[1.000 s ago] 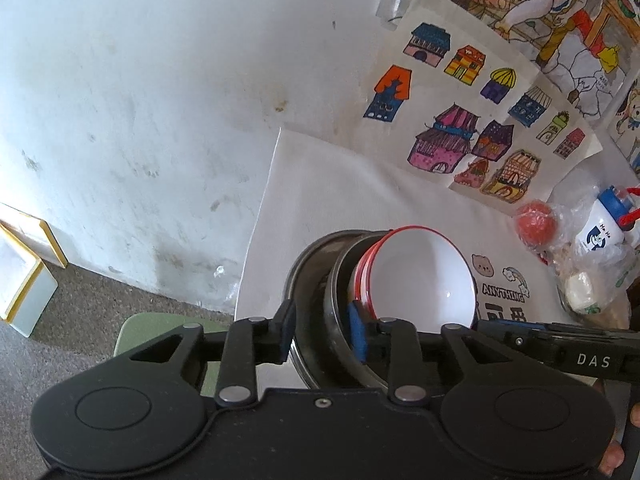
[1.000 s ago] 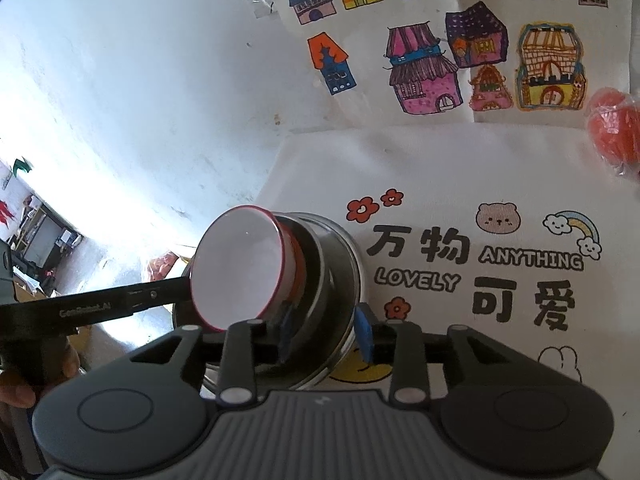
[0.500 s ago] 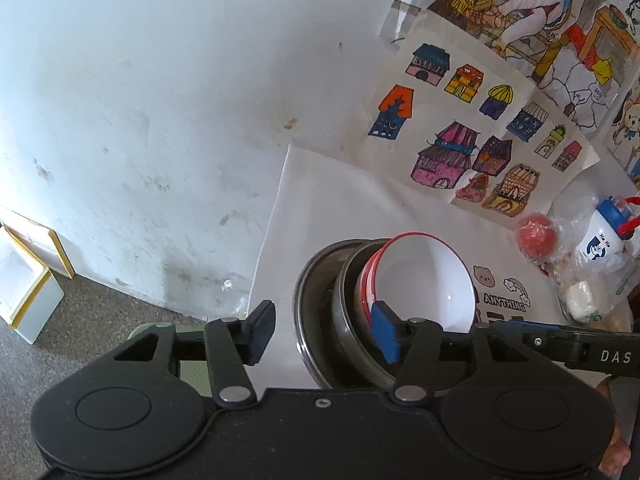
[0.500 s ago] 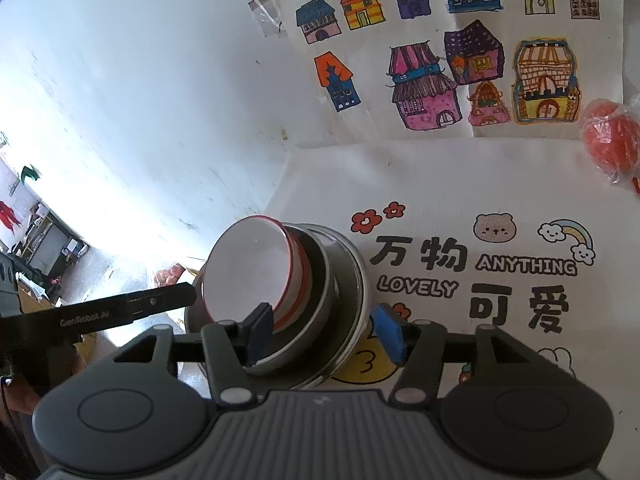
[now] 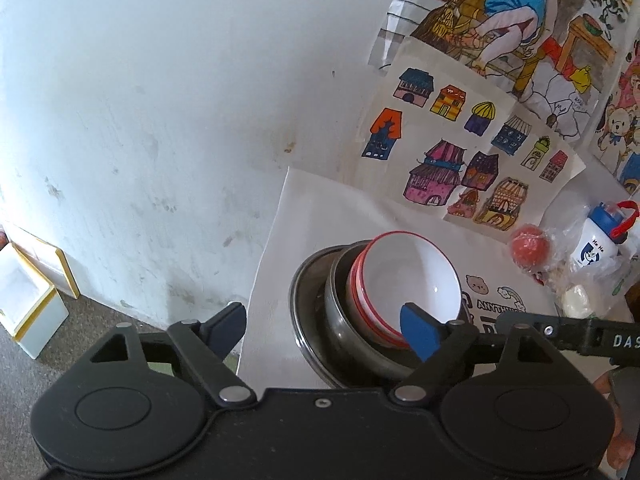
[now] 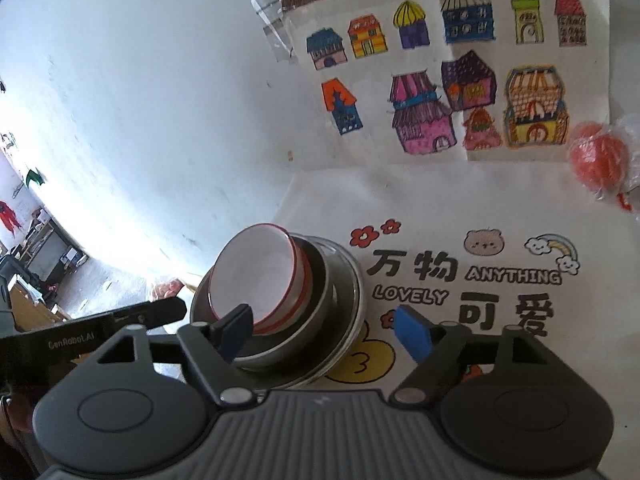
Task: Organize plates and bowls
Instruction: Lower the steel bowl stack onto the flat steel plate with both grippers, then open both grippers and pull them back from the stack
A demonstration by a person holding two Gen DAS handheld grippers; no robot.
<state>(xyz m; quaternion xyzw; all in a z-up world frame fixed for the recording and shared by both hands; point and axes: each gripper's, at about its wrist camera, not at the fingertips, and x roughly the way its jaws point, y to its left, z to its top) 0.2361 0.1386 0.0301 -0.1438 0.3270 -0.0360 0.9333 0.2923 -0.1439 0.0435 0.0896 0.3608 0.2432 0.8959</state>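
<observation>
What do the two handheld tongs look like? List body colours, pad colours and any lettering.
The left tongs have a smooth black body with two round discs, black linkage arms with silver pivot pins, and blue pads. The right tongs have the same build, but their body is ribbed grey. Each also shows side-on in the other's view as a black bar with white lettering: "GenRobot.AI" on the left one, "DAS" on the right one.

Red-rimmed white bowls [image 5: 408, 280] nested in steel dishes [image 6: 340, 320]

The left hand-held black plastic gripper [image 5: 322, 330] has two round discs, silver pivot screws and one blue-padded finger [image 5: 418, 332]. The right hand-held gripper [image 6: 324, 330] has a ribbed grey body behind black linkages.
</observation>
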